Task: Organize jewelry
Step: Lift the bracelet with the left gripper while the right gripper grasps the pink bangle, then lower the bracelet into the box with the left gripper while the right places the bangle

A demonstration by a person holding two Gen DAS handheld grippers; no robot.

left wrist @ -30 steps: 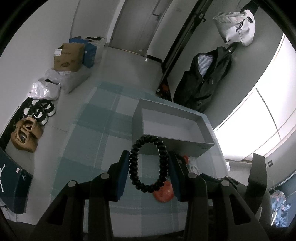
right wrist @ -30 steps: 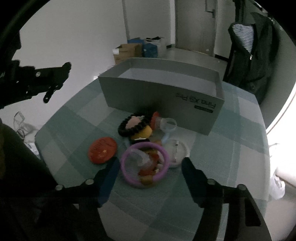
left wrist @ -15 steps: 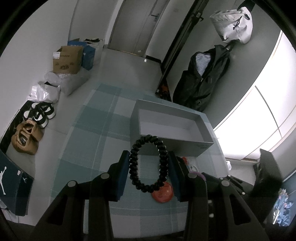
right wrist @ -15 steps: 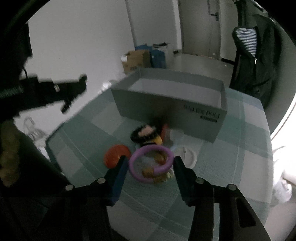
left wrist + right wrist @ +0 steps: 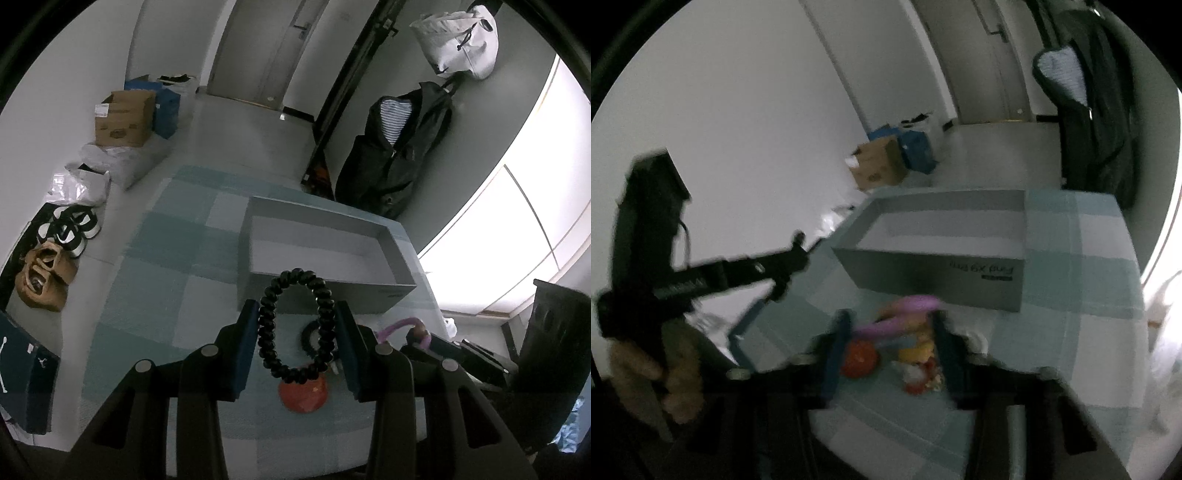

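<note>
Printed dark on the near wall of the grey box (image 5: 945,280), seen upside down and blurred: what looks like "Find X9 Pro". White jumping-figure logo on the dark blue shoebox (image 5: 26,373) at the left edge of the floor. Spread under everything, a teal checked tablecloth (image 5: 162,280); beyond it a brown cardboard carton (image 5: 123,118), a dark jacket (image 5: 399,155) hanging by the wall, black-and-white shoes (image 5: 70,229). Inside the grey box, only bare grey floor. Just before its near wall, a small heap of trinkets (image 5: 919,365) and a red disc (image 5: 303,393) lying flat. Pinched between the blue pads of the left gripper (image 5: 297,332), a black beaded bracelet (image 5: 295,325), upright, held above the cloth short of the box. Clamped by the right gripper (image 5: 890,332), a purple ring (image 5: 897,314), smeared by motion blur, above the heap.
</note>
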